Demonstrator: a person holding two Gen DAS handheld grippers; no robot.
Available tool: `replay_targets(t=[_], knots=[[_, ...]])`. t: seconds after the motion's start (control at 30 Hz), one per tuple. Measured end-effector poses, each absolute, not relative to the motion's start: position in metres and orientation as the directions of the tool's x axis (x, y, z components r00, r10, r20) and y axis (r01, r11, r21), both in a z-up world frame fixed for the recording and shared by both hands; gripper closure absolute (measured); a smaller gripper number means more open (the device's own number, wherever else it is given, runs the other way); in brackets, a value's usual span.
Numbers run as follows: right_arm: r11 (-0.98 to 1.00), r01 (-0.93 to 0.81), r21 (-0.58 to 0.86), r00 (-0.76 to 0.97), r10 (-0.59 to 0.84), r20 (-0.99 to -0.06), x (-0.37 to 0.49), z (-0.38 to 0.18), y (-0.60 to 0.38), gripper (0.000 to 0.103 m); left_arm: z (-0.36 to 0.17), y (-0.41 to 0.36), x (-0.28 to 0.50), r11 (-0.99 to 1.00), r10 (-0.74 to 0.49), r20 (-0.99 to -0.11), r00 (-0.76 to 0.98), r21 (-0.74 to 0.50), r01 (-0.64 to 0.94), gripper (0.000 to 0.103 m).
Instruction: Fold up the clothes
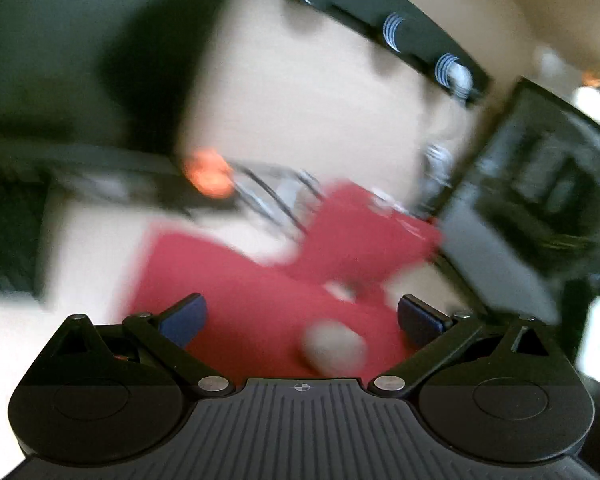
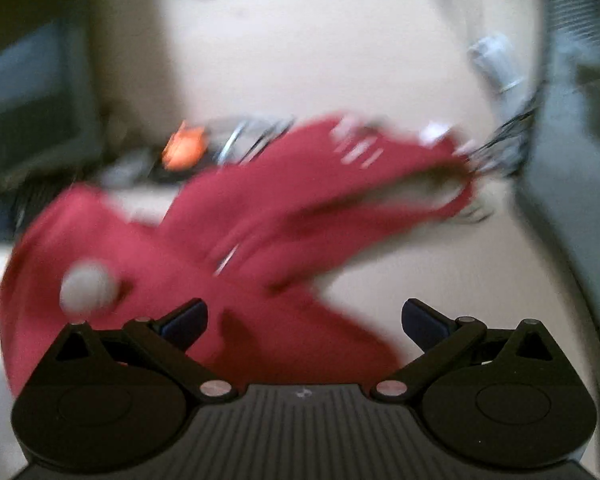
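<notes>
Both views are badly blurred, so fine detail is lost. The left gripper (image 1: 302, 316) has its jaws spread wide with nothing between the blue pads (image 1: 184, 318) — it is released. Just ahead of it and below lies a red garment (image 1: 260, 288), spread over a pale table (image 1: 300, 100), with a whitish round patch (image 1: 334, 344) on the cloth near the gripper; what the patch is cannot be told.

The right gripper (image 2: 304, 318) is likewise released, jaws wide apart and empty. The same red garment (image 2: 240, 232) lies on the pale table (image 2: 320, 48) in front of it — one part stretches up and to the right with small white markings (image 2: 358, 152) on it, another spreads to the left, carrying the whitish patch (image 2: 88, 288). Beyond the cloth sit an orange object (image 2: 184, 148) and some tangled cables (image 2: 496, 148).
</notes>
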State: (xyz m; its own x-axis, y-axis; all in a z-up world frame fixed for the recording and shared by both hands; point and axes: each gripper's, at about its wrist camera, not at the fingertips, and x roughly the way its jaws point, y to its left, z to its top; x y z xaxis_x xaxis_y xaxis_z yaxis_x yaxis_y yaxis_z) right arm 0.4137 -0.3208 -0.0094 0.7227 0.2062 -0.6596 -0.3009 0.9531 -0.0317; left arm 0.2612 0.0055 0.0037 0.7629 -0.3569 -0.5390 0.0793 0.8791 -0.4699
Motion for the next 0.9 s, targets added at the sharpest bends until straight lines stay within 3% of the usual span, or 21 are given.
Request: replay_targets(t=[0.13, 0.2, 0.5, 0.7, 0.9], knots=[[0.963, -0.256, -0.078, 0.739, 0.143, -0.658, 0.416, 0.001, -0.329, 0.000, -0.024, -0.045, 0.270, 0.906, -0.380, -0.622, 0.685, -0.401, 0.137, 0.000], [0.940, -0.306, -0.152, 0.660, 0.095, -0.745, 0.428, -0.022, -0.322, 0.000, -0.033, -0.055, 0.272, 0.932, -0.334, -0.657, 0.676, -0.337, 0.134, 0.000], [0.868, -0.494, -0.054, 0.545, 0.260, -0.797, 0.332, -0.034, -0.284, 0.000, -0.032, -0.006, 0.265, 0.986, -0.136, -0.723, 0.677, -0.163, 0.024, 0.000], [0.723, -0.691, -0.016, 0.501, 0.463, -0.732, 0.245, -0.017, -0.214, 0.000, -0.026, 0.039, 0.252, 0.995, 0.009, -0.753, 0.658, -0.056, -0.078, 0.000], [0.773, -0.630, 0.069, 0.607, 0.546, -0.577, 0.220, 0.050, -0.277, 0.000, 0.008, 0.016, 0.217, 1.000, -0.017, -0.661, 0.751, 0.003, 0.025, 0.000]])
